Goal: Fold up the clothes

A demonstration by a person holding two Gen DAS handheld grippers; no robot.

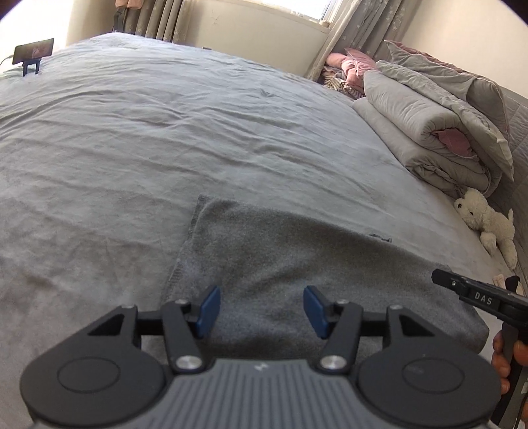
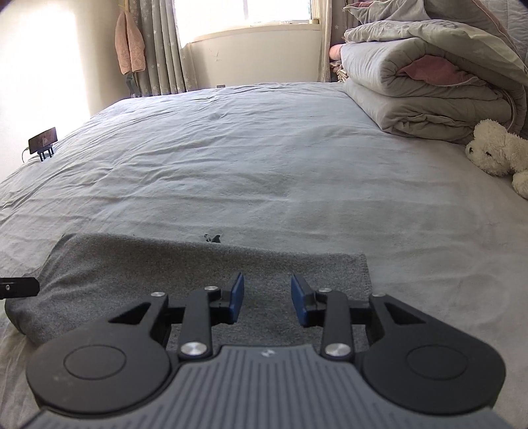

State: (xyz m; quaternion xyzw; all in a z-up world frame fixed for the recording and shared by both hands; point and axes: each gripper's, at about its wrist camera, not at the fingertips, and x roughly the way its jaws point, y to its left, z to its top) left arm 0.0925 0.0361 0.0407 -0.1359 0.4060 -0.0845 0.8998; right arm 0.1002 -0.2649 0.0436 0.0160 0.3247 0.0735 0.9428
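Grey bed sheet (image 2: 264, 158) carries your folded grey garment (image 2: 198, 264) at its near edge, well clear of the plush toy (image 2: 495, 148). Left gripper (image 1: 260, 307) and right gripper (image 2: 267, 297) hover released above it, empty. Pinch both near corners evenly before folding.

Fuzzy knit garment (image 1: 280, 264); matt, creased cotton sheet (image 1: 165, 132).

Folded garment (image 2: 198, 280) lies on the bed (image 2: 264, 165) at its near edge. Both grippers (left (image 1: 262, 308), right (image 2: 267, 298)) sit over it, left beside right. Folded quilts (image 2: 422, 85) at far right, plush toy (image 2: 498, 148) just before them. Phone on stand (image 2: 43, 140) at far left edge. Window (image 2: 244, 13) behind the bed.
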